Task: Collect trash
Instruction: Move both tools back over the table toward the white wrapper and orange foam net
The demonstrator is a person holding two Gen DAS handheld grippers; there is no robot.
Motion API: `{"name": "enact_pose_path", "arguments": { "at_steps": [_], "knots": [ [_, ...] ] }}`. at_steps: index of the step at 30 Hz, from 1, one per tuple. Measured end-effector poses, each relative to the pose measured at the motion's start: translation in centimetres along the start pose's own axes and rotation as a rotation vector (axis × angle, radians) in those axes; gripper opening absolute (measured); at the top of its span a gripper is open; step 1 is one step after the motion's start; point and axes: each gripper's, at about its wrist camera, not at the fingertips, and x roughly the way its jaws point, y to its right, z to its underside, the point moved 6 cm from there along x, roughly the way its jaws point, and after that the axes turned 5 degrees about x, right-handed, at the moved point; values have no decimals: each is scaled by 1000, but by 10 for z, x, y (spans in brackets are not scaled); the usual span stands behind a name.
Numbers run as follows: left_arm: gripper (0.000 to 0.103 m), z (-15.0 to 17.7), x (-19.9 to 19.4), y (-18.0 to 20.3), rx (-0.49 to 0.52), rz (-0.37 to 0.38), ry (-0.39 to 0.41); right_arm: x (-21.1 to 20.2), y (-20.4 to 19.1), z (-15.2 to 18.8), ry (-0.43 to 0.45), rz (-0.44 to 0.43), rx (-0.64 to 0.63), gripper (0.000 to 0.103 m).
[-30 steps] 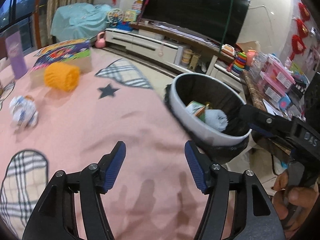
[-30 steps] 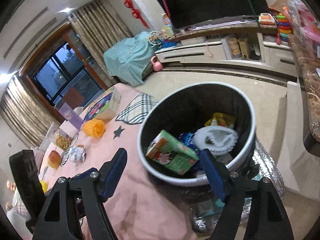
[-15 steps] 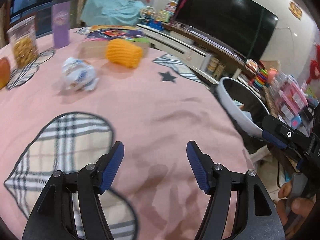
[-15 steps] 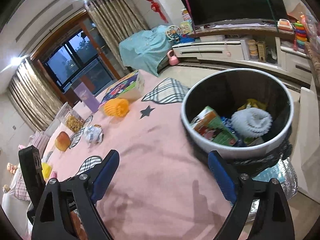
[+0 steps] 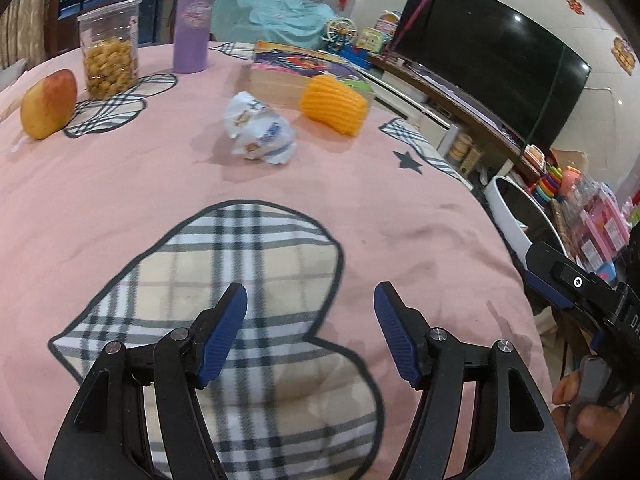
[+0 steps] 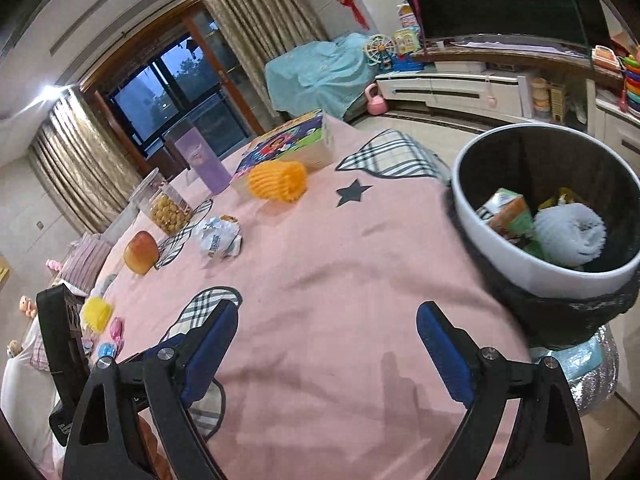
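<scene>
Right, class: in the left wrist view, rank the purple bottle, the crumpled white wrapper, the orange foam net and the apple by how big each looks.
1. purple bottle, tallest, though farthest away
2-4. crumpled white wrapper, orange foam net and apple: these look about alike, so I will not rank them.

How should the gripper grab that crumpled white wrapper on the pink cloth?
Probably from above, with the jaws closing across the bunched middle of the crumpled white wrapper. It lies loose and lumpy on the pink cloth, apart from the orange foam sleeve, so its flat edges would likely slip.
</scene>
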Motion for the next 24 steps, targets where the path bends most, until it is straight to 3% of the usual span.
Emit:
{"name": "enact_pose_path", "arguments": {
  "at_steps": [24],
  "knots": [
    [74, -17, 13, -44, -64, -60, -14, 63, -27, -18, -61, -21, -58, 98]
  ]
}}
